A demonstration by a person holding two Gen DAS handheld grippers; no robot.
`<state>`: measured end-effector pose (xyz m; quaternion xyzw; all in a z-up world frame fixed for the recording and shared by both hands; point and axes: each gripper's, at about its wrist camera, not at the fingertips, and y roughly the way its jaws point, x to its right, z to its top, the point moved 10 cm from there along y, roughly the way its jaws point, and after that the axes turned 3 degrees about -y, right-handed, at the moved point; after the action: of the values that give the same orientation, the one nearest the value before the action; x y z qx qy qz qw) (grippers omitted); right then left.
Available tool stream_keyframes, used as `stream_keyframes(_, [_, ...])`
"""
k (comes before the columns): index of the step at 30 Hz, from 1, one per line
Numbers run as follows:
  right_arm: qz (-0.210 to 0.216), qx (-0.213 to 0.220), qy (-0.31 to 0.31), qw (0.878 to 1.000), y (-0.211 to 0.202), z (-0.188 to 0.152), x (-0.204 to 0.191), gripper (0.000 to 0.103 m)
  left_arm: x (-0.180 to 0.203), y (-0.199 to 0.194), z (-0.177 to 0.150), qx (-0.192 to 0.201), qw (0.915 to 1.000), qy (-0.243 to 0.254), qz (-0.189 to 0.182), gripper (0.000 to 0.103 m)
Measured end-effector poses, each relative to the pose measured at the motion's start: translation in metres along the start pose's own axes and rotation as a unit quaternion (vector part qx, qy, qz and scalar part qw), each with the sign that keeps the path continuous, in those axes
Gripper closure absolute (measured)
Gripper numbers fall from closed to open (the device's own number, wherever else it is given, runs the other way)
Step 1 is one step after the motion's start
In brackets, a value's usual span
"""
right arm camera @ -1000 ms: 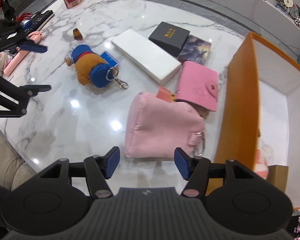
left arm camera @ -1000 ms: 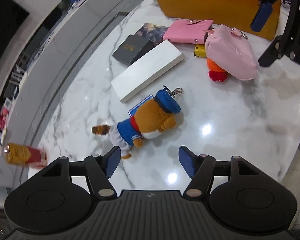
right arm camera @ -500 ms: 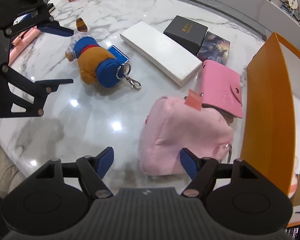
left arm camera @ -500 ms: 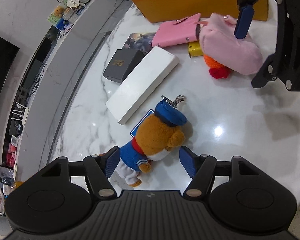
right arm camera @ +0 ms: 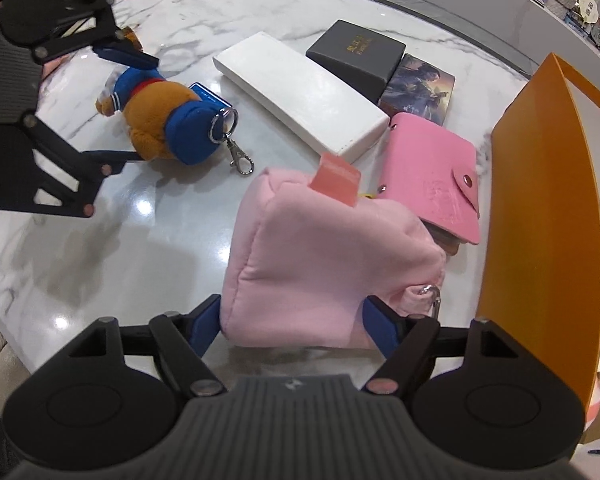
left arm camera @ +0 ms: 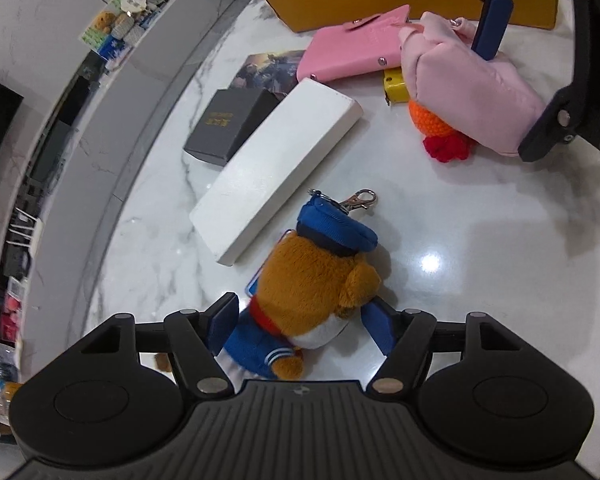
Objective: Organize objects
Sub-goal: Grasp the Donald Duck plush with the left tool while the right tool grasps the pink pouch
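Observation:
A brown plush bear (left arm camera: 312, 280) in a blue sailor suit and cap, with a metal clip, lies on the marble table (left arm camera: 460, 240). My left gripper (left arm camera: 300, 320) straddles its body; the jaws are opening and the pads do not press on it. A padded pink pouch (right arm camera: 320, 260) lies beside the orange box (right arm camera: 540, 200). My right gripper (right arm camera: 292, 320) points down over the pouch's near end with a finger on each side, jaws opening, no squeeze visible. From the right wrist, the left gripper (right arm camera: 148, 108) shows around the bear (right arm camera: 160, 120).
A long white box (left arm camera: 276, 176), a dark grey box (left arm camera: 228, 124), a picture card (left arm camera: 268, 68) and a pink snap wallet (left arm camera: 352, 48) lie beyond the bear. A yellow item (left arm camera: 394, 84) and an orange-red crocheted toy (left arm camera: 432, 124) sit partly under the pouch. A blue card (right arm camera: 210, 96) lies under the bear.
Both grippers have sunk toward the table. The left one now has the bear between its fingers, the right one the pink pouch. Both pairs of jaws stand wider than before.

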<state>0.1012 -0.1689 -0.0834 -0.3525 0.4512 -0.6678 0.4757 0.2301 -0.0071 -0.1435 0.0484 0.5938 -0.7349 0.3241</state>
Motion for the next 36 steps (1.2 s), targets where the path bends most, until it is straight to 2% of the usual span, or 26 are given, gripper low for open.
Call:
stream_keyframes(15, [0.012,0.012,0.000,1.000,0.001,-0.001,0.001,0.021,-0.002,0.016,0.006,-0.003,0.9991,-0.037,-0.019,0.026])
stream_keyframes(19, [-0.004,0.011,-0.008,1.000,0.003,-0.001,0.000,0.017,0.001,0.013,0.003,-0.013,0.9988,-0.043,-0.019,0.030])
stream_keyframes(23, [-0.036,0.013,-0.026,0.999,0.007,-0.001,-0.003,0.017,0.009,0.006,-0.001,-0.022,0.9976,-0.054,-0.038,0.033])
stream_keyframes(29, [-0.055,0.013,-0.046,0.997,0.008,-0.001,-0.006,0.026,0.027,-0.010,-0.017,-0.028,0.9966,-0.056,-0.053,0.034])
stream_keyframes(36, [-0.050,0.017,-0.055,0.997,-0.008,-0.006,-0.009,0.042,0.033,-0.022,-0.035,-0.035,0.9927,-0.100,-0.058,0.034])
